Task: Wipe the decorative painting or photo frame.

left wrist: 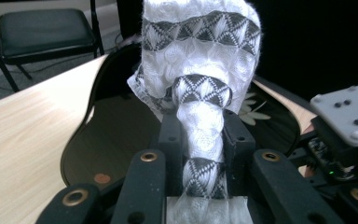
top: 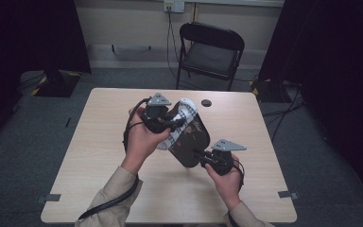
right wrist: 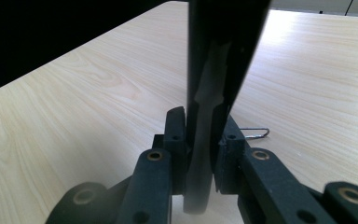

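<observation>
Left tool (top: 171, 124) clamps cloth (top: 185, 111) on tilted tray (top: 194, 137); right tool (top: 203, 156) grips tray's near edge. Cloth lies far-left of right tool.

No readable text, label, brand, number or sign anywhere. Cloth (left wrist: 200, 70) carries woven diamond pattern only; dark tray (top: 191, 137) painted flower only.

At frame centre, a tray (top: 191, 139) is tilting above the bench (top: 99, 137), a cloth (top: 182, 116) lying against its upper left; a chair (top: 210, 49) is standing behind.
</observation>
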Demonstrator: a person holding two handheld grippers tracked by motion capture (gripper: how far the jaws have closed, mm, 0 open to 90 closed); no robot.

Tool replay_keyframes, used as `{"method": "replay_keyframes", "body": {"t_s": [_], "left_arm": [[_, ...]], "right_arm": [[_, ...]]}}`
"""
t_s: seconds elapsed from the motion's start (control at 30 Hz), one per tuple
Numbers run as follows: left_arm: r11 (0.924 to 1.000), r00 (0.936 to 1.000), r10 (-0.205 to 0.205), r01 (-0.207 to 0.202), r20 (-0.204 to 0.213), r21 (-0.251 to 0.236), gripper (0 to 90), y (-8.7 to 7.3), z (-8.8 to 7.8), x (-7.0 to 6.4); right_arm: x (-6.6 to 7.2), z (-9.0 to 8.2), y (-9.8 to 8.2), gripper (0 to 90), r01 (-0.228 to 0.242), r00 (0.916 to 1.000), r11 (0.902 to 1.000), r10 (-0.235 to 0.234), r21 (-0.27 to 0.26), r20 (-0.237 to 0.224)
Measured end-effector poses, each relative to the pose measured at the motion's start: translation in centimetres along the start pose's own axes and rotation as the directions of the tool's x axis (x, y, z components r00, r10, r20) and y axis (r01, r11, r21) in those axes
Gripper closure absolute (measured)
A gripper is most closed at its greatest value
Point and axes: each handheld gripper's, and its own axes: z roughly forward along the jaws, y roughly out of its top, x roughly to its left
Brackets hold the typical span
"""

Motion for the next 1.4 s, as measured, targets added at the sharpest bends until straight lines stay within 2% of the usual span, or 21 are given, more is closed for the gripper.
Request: {"method": "replay_keyframes", "body": {"t_s": [0.13, 0.37, 0.63, 0.9, 1.1, 1.17, 1.23, 1.3, 1.4], "left_arm": [[0.9997, 1.0, 0.003, -0.003, -0.006, 0.025, 73.7, -1.2, 0.6, 0.1], [0.9962, 0.9998, -0.018, 0.018, -0.006, 0.085, 73.6, -4.8, 2.1, 0.5], [0.9903, 0.9987, -0.051, 0.05, 0.006, 0.129, 73.5, -8.8, 4.1, 0.6], [0.9784, 0.9961, -0.088, 0.088, -0.01, 0.187, 73.6, -12.4, 5.9, 0.7], [0.9643, 0.9933, -0.111, 0.115, -0.032, 0.239, 73.6, -15.1, 7.3, 0.7], [0.9596, 0.9924, -0.12, 0.123, -0.026, 0.253, 73.6, -15.8, 7.7, 0.8], [0.9603, 0.9908, -0.134, 0.135, -0.023, 0.244, 73.6, -15.9, 7.6, 0.8], [0.9553, 0.9911, -0.132, 0.132, -0.017, 0.264, 73.6, -15.6, 7.4, 0.8], [0.9612, 0.9894, -0.145, 0.14, 0.004, 0.237, 73.5, -14.3, 6.4, 0.8]], "right_arm": [[0.0, 0.0, 0.0, 78.5, 0.004, 1.0, 1.0, -0.004, 0.004, 0.0], [0.0, 0.0, 0.1, 78.5, 0.006, 1.0, 1.0, -0.006, 0.005, -0.001], [0.0, 0.0, 0.1, 78.5, 0.001, 1.0, 1.0, -0.001, 0.008, -0.003], [0.0, 0.0, 0.1, 78.5, 0.0, 1.0, 1.0, 0.0, 0.008, -0.003], [0.0, 0.0, 0.1, 78.5, -0.005, 1.0, 0.9999, 0.005, 0.012, -0.002], [0.0, 0.0, 0.1, 78.5, -0.005, 1.0, 0.9999, 0.005, 0.01, -0.002], [0.0, 0.0, 0.1, 78.5, -0.003, 1.0, 0.9999, 0.003, 0.01, -0.002], [0.0, 0.0, 0.1, 78.5, -0.004, 1.0, 1.0, 0.004, 0.009, -0.002], [0.0, 0.0, 0.1, 78.5, -0.004, 1.0, 1.0, 0.004, 0.009, -0.001]]}}
